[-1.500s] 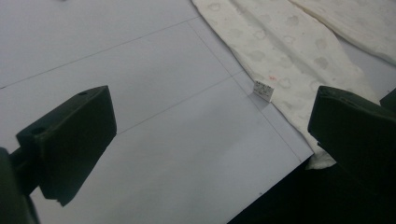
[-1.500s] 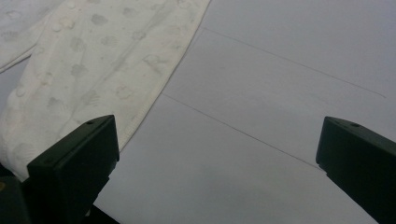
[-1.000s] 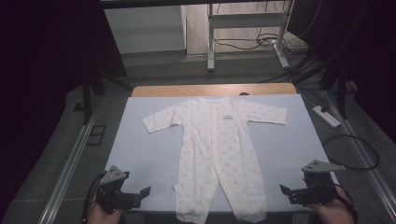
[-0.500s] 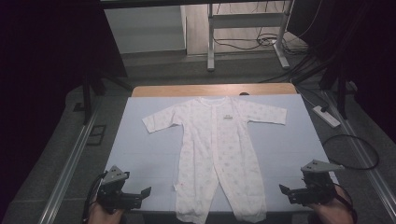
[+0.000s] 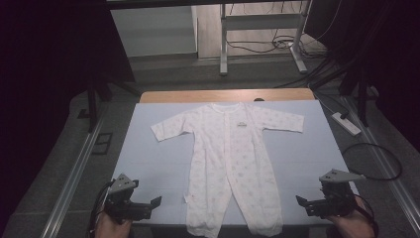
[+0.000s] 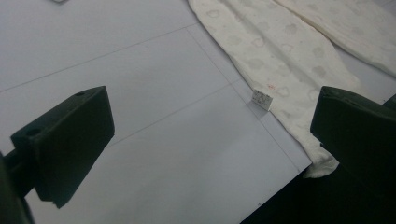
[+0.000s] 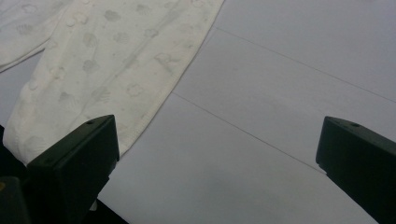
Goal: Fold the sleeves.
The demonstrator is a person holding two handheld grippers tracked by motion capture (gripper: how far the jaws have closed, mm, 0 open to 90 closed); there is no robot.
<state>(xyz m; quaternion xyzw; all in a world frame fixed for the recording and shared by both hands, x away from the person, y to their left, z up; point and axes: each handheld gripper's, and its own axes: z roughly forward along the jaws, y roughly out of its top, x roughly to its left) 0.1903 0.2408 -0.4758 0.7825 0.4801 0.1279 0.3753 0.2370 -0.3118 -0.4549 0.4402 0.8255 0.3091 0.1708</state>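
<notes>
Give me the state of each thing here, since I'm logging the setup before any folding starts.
Baby romper: spread flat on the table, front up, sleeves out, legs toward the person, untouched.
Care tag: sticking out from the romper's side seam.
Left gripper: open, holding nothing, at the near table edge.
Right gripper: open, holding nothing, at the near table edge.
Table: covered by a pale mat.
</notes>
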